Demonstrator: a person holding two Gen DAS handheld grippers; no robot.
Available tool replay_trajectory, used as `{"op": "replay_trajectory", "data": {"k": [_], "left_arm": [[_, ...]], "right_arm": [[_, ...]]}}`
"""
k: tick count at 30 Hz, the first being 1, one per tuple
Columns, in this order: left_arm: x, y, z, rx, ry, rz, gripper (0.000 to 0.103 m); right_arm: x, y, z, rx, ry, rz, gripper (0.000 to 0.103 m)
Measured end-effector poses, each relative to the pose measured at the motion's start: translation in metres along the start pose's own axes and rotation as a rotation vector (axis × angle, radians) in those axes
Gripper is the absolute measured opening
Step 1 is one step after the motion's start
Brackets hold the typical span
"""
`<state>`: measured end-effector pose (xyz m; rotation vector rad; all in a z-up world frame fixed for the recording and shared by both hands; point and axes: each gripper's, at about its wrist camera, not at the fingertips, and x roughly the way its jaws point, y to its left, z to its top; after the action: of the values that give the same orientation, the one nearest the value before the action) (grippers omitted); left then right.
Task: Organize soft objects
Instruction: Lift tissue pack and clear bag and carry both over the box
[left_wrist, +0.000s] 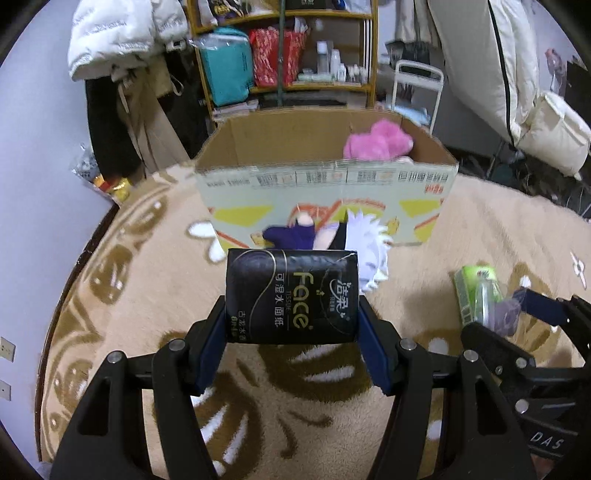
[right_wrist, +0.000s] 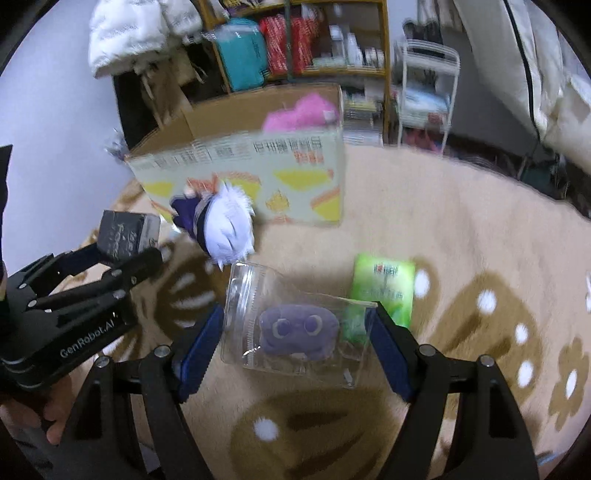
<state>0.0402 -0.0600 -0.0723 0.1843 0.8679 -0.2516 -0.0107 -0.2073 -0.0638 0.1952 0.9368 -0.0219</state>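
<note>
My left gripper (left_wrist: 291, 314) is shut on a black tissue pack (left_wrist: 291, 295), held above the carpet in front of an open cardboard box (left_wrist: 325, 195). A pink plush (left_wrist: 376, 142) lies inside the box. A white-haired doll in purple (left_wrist: 354, 236) lies against the box front. My right gripper (right_wrist: 297, 328) is shut on a clear plastic bag holding a purple plush (right_wrist: 299, 332), just above the carpet. A green tissue pack (right_wrist: 384, 288) lies beyond it. The left gripper with its black pack (right_wrist: 125, 236) shows at the left of the right wrist view.
A beige patterned carpet (left_wrist: 147, 280) covers the floor. Behind the box stand a wooden shelf (left_wrist: 284, 55) with bags and bottles, a white rack (right_wrist: 424, 92), hanging coats and a white padded jacket (left_wrist: 122, 37). The green pack and the right gripper show at right (left_wrist: 480, 295).
</note>
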Motion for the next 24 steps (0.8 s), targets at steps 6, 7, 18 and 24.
{"op": "replay_trajectory", "data": {"k": [6, 7, 18, 24], "left_arm": [[-0.027, 0.005, 0.005, -0.010, -0.121, 0.024, 0.064], [-0.033, 0.005, 0.005, -0.010, -0.149, 0.026, 0.064], [-0.069, 0.005, 0.012, 0.005, -0.333, 0.063, 0.064], [-0.078, 0.004, 0.019, 0.013, -0.387, 0.074, 0.064]], "right_arm": [[-0.018, -0.002, 0.009, -0.018, -0.134, 0.031, 0.082], [-0.019, -0.001, 0.009, -0.021, -0.151, 0.029, 0.082], [-0.035, -0.008, 0.033, -0.047, -0.323, 0.040, 0.082], [-0.040, -0.004, 0.052, -0.075, -0.392, 0.049, 0.082]]}}
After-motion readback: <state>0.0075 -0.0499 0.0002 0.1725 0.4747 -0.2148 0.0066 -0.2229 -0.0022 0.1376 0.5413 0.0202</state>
